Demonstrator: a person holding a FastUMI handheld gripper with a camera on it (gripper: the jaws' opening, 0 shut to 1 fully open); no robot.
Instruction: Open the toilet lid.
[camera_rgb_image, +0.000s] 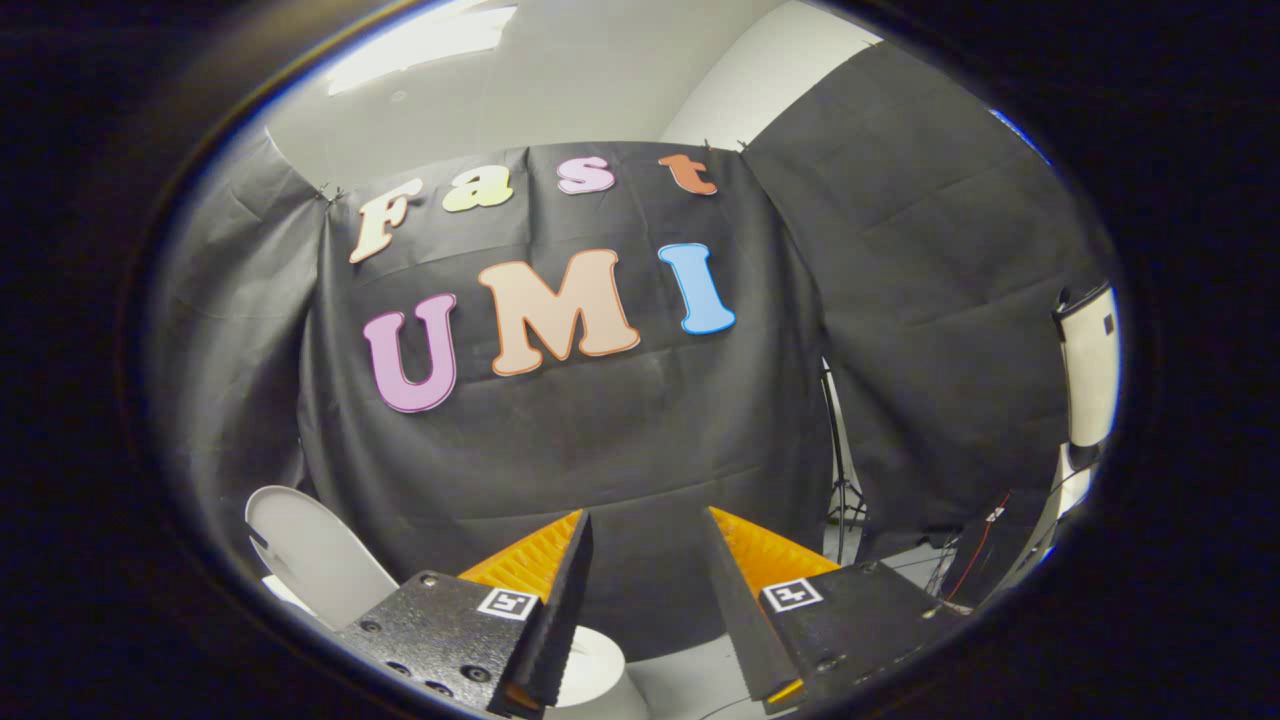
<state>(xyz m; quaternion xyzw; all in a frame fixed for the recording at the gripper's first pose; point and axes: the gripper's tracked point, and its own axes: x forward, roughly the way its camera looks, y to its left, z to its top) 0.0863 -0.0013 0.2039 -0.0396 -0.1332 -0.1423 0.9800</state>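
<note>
Black cloth wall (620, 450), tripod stand (840, 470) beside it, white panel (1088, 375) and loose cables (975, 560) nearby.

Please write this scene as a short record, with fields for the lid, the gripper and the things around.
lid: white lid raised, tilted up, left of the fingers
toilet: white rim low, just ahead of the fingers
gripper: gripper open, fingers apart, nothing between them, aimed at the wall above the toilet
wall: black cloth behind the toilet
side: stand and cables beyond the fingers, to the right
task state: lid looks already open
</note>
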